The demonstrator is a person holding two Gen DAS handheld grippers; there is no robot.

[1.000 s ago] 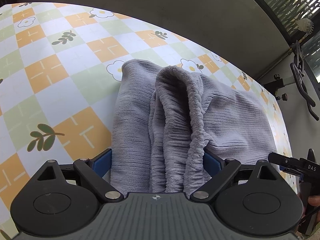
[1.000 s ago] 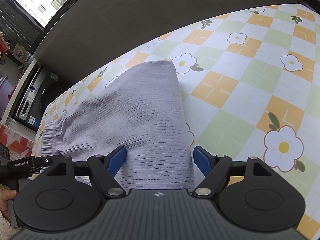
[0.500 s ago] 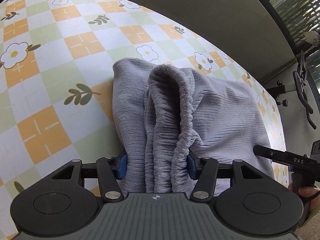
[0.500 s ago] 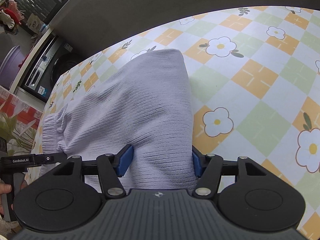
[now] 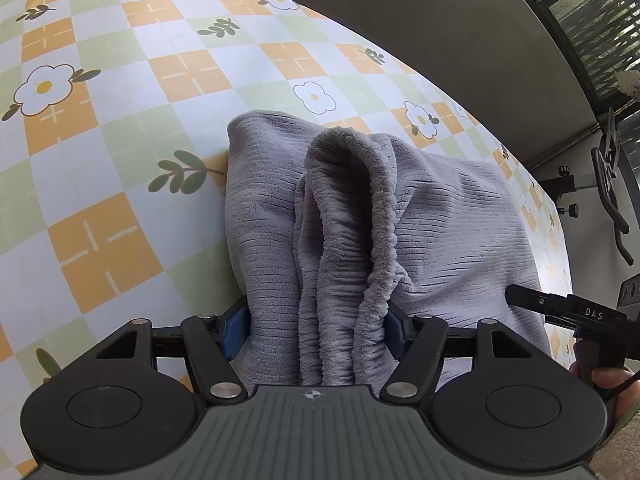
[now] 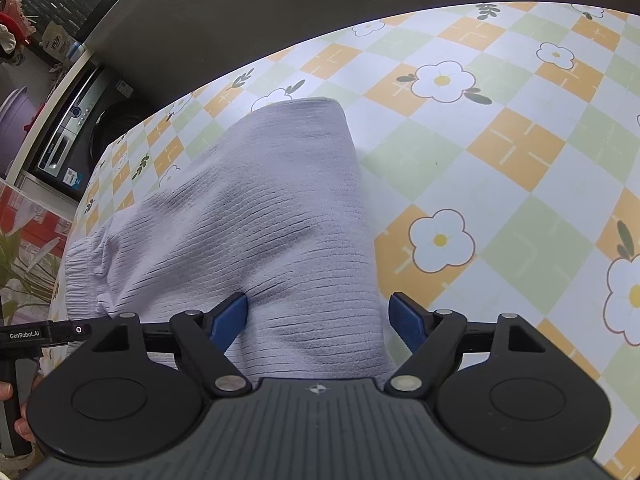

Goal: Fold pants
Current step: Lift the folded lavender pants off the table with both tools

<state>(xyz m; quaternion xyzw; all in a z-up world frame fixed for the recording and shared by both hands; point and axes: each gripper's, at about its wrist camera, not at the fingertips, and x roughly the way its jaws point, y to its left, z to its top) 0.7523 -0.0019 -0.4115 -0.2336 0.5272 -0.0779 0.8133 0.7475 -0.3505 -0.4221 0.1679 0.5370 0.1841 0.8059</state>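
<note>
Both jaw sets are opening. The left gripper [image 5: 314, 326] straddles the pants [image 5: 360, 216] waistband on the tabletop [image 5: 100, 160], apparently still touching; right gripper [image 6: 320, 316] looks loose. Lift straight off so the fold stays.

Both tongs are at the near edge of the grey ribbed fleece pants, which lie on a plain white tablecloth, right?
Not quite: the tablecloth is not plain white but checked in orange, green and white with flowers, as the right wrist view shows. The rest holds: the grey ribbed fleece pants lie on it, with both tongs at their near edge.

Black claw [image 5: 316, 328] frames, blue pads [image 5: 234, 330], silver screws.
</note>
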